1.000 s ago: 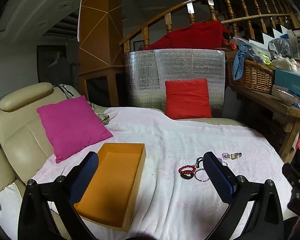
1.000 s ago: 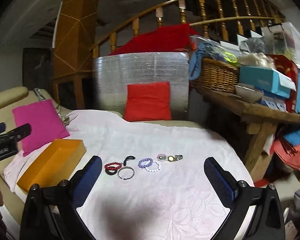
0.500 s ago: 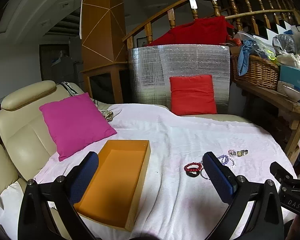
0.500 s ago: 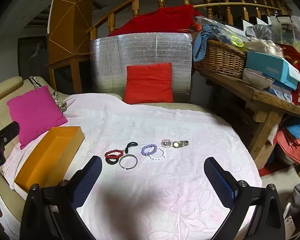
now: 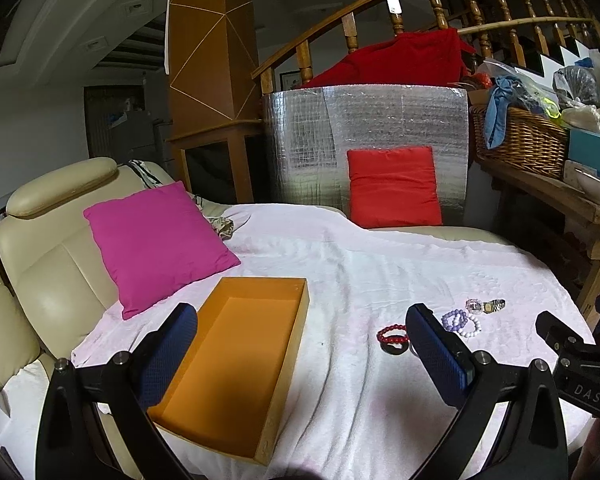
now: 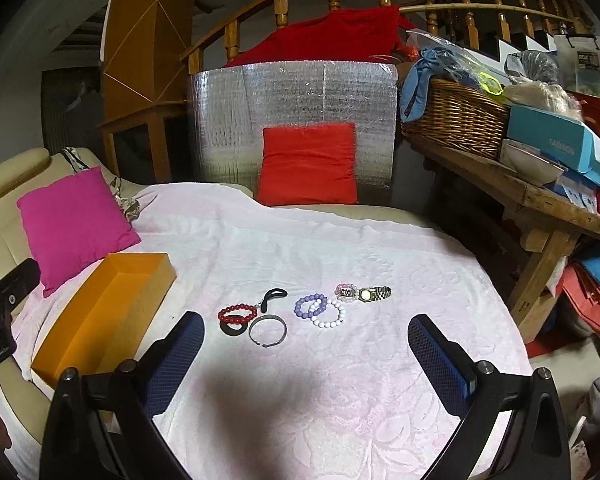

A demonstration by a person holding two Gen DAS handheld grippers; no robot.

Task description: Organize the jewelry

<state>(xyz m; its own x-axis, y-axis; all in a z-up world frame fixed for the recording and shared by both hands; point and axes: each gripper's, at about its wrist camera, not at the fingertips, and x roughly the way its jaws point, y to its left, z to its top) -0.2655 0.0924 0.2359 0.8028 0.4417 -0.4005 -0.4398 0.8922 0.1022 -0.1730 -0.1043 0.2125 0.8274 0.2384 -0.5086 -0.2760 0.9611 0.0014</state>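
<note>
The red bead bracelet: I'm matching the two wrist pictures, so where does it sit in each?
Left wrist view: red bead bracelet lies right of centre, low, just left of the gripper's right finger.
Right wrist view: it lies left of centre, touching a black ring.
Shared landmark: the orange box, left of the bracelet in both views.

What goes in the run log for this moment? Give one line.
left tool: open, empty | right tool: open, empty | bracelets and watch: on blanket | orange box: empty
</note>
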